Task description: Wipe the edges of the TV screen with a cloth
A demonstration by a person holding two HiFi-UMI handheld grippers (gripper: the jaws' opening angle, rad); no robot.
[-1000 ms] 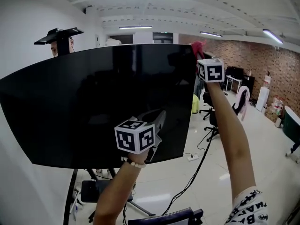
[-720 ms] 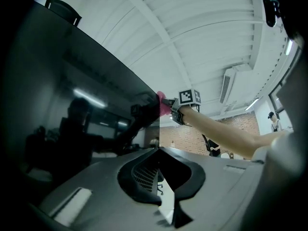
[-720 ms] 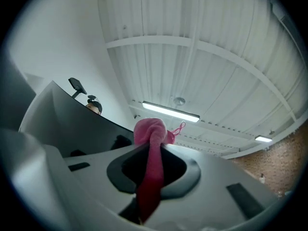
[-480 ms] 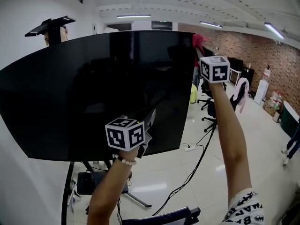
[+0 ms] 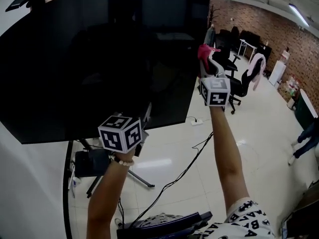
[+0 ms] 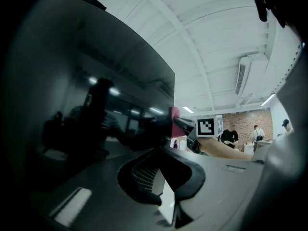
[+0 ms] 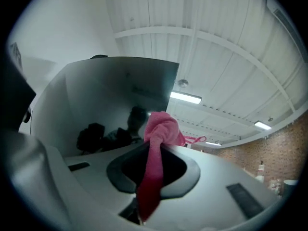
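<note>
At TV (image 5: 99,59) edge: R hand-held gripper (image 5: 206,66) tight on pink cloth (image 5: 204,51), L hand-held gripper (image 5: 146,114) closed; top cropped.

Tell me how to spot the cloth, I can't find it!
Find the huge black TV screen that fills the left of the head view, and follow its right edge down. There the right gripper pinches the cloth in its jaws. It is the only bright pink, crumpled thing beside that dark screen.

Arms raised; left gripper (image 5: 145,116) jaws together, right gripper (image 5: 205,59) clamped.
</note>
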